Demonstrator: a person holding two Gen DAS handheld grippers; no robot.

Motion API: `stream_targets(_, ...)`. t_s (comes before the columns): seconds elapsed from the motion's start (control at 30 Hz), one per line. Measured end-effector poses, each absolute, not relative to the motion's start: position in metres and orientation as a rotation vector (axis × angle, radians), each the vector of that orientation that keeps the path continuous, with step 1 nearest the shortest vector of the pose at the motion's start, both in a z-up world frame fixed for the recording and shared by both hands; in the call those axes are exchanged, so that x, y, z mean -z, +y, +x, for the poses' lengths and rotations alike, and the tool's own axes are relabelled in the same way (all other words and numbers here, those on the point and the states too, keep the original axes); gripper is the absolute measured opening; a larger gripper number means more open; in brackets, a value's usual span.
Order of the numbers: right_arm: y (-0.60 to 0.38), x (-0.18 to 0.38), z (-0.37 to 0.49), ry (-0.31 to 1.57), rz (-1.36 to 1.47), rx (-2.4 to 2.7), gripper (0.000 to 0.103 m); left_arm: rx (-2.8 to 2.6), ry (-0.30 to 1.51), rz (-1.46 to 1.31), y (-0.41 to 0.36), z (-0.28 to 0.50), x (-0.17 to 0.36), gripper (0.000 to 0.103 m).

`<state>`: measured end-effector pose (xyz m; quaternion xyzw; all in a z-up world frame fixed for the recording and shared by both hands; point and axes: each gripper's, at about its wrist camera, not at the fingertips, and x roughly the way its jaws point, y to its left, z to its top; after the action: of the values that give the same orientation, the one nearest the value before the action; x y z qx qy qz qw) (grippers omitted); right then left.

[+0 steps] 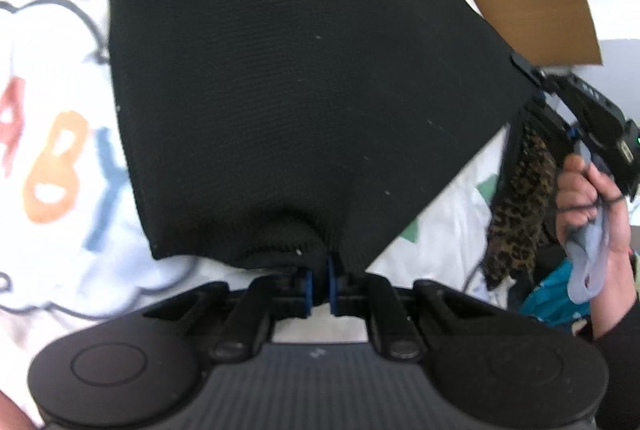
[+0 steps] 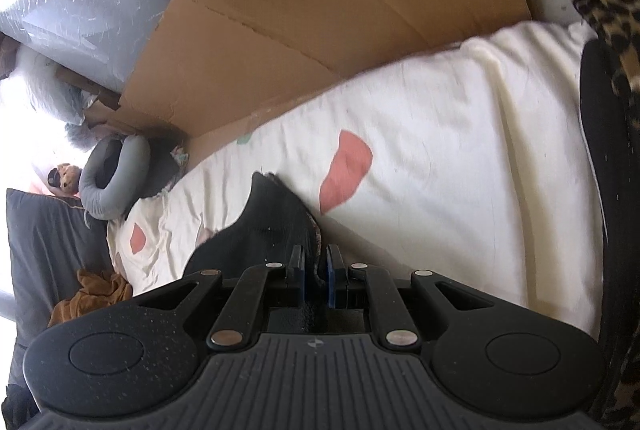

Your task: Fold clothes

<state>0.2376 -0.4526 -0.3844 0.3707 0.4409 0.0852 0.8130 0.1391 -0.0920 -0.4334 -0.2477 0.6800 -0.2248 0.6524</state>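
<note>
The left tongs [image 1: 319,280] are sitting narrow, and their blue pads are pinching a bunched edge of the black cloth [image 1: 304,90]. From this grip the cloth is spreading away as a wide flat sheet over the bed cover [image 1: 60,158], a white one with coloured letters and a cloud outline. The left tongs are pointing steeply down toward it.

At the far right corner of the cloth the right tongs [image 1: 520,64] are gripping too, so the cloth is hanging stretched between both. A hand [image 1: 592,198] is wrapping around the handle of the right tongs, with a dark sleeve below it. Beside this hand a leopard-print garment [image 1: 520,206] is hanging down.

In the right wrist view the right tongs [image 2: 317,272] are also nearly closed on a fold of the black cloth [image 2: 272,222], which is rising in front of them. Beyond it the white bed cover [image 2: 460,150] with pink patches is lying, and farther back a brown cardboard sheet [image 2: 320,10] is leaning along the bed.
</note>
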Motion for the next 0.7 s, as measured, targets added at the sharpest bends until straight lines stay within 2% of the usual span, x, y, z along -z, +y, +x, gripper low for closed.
stream_targets(0.37,-0.473,0.389,0.239,0.932,0.783,-0.104,0.008,0.596,1.579,-0.566,-0.137,0.129,0.439,0.007)
stream_targets(0.53,-0.478,0.401,0.232,0.975,0.721,0.013,0.011,0.702,1.642,-0.521,-0.154,0.156,0.437,0.015)
stream_targets(0.7,-0.488,0.396,0.215,0.955,0.735,0.049,0.013,0.712,1.693,-0.477,-0.120,0.178,0.426,0.017)
